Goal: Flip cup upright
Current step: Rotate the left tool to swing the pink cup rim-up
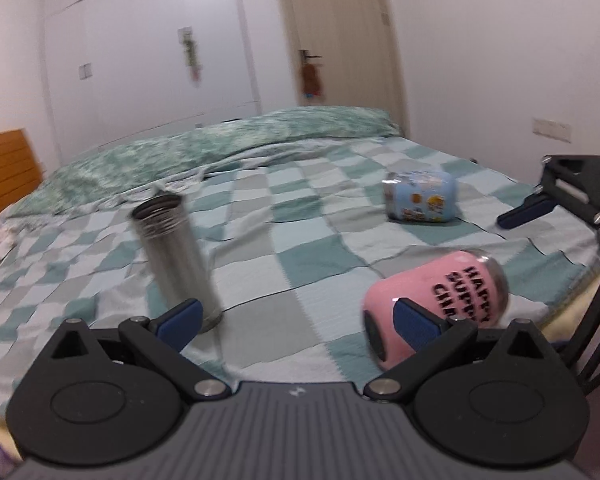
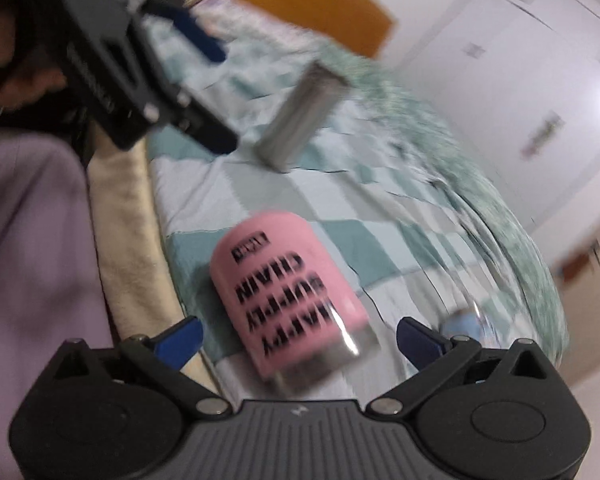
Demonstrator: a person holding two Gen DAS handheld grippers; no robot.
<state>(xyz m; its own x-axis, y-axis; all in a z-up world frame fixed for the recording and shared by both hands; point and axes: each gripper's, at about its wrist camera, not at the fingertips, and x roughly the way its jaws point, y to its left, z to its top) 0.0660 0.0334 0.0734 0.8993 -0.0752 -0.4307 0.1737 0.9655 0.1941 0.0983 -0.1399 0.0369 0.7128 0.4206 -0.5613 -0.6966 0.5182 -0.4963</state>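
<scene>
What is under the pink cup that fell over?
The pink cup lies on its side on the checked green-and-white bedsheet. Only the sheet shows beneath it. What is under that sheet is covered, and the cup's inside cannot be seen from here.

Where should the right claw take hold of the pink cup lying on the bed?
Probably across the pink cup's round body, mid-length. It lies on its side with its metal rim toward the open right claw, so the fingers can straddle it from the rim end.
</scene>
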